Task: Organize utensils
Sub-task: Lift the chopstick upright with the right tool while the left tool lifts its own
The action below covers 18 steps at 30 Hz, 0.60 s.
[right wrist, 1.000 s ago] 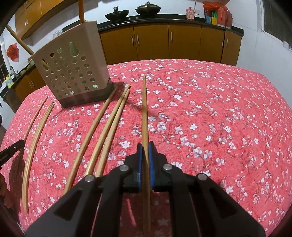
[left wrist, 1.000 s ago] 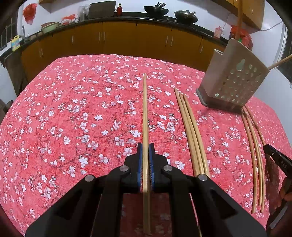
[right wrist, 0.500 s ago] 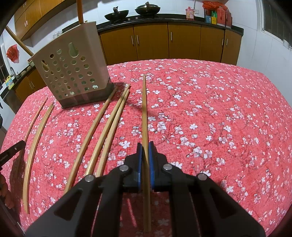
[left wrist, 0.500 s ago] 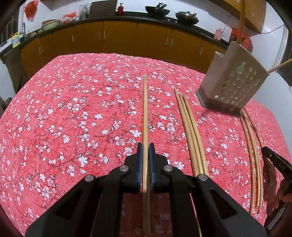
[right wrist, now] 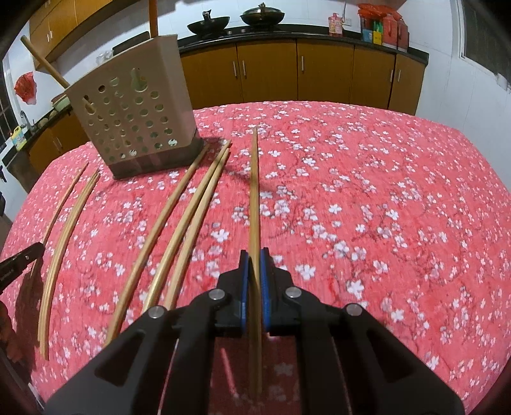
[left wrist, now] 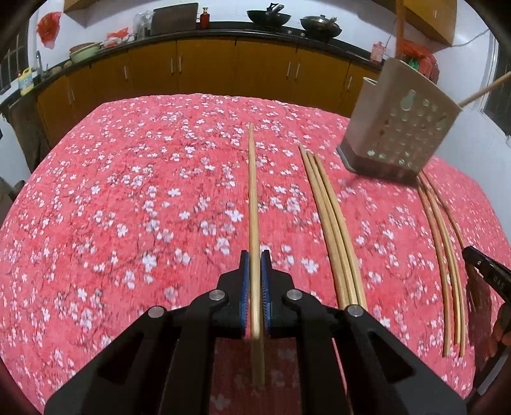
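My left gripper [left wrist: 254, 255] is shut on a wooden chopstick [left wrist: 253, 198] that points forward above the red floral tablecloth. My right gripper [right wrist: 254, 253] is shut on another wooden chopstick [right wrist: 254, 191], also held above the cloth. A beige perforated utensil holder [left wrist: 399, 124] stands at the far right in the left wrist view and at the far left in the right wrist view [right wrist: 134, 108], with two sticks in it. Three loose chopsticks [left wrist: 332, 223] lie beside my left gripper. They also show in the right wrist view [right wrist: 179, 230].
More chopsticks [left wrist: 444, 242] lie in front of the holder, at the left edge in the right wrist view [right wrist: 64, 230]. Each gripper's tip shows at the edge of the other view [left wrist: 485, 271]. Brown kitchen cabinets [left wrist: 207, 67] and woks [right wrist: 207, 27] stand behind the table.
Both grippers have risen and drawn back slightly with their chopsticks. The holder and loose chopsticks have not moved.
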Tool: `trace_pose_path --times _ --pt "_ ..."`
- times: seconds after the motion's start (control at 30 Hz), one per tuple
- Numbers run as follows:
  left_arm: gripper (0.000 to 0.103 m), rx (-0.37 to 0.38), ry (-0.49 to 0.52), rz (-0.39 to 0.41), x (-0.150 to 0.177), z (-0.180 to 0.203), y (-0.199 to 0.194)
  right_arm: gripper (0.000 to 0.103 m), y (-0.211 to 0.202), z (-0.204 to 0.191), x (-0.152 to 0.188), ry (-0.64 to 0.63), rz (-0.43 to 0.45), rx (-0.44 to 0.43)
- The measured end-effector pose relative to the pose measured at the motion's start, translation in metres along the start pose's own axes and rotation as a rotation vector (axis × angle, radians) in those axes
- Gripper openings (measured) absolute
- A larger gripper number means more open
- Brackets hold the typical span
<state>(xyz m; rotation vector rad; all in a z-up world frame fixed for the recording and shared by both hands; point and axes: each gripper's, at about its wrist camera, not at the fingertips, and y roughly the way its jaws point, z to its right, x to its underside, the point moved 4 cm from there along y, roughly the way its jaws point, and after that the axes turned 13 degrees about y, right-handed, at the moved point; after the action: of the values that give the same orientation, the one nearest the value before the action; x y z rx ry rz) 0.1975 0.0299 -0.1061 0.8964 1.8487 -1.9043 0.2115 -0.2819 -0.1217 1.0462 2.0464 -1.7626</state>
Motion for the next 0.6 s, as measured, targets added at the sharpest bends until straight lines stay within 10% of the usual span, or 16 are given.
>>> trace_pose_path --times 0.6 --pt "0.007 -0.003 0.01 0.057 -0.021 -0.004 -0.031 0.008 -0.048 0.003 -0.025 0.025 0.093 -0.053"
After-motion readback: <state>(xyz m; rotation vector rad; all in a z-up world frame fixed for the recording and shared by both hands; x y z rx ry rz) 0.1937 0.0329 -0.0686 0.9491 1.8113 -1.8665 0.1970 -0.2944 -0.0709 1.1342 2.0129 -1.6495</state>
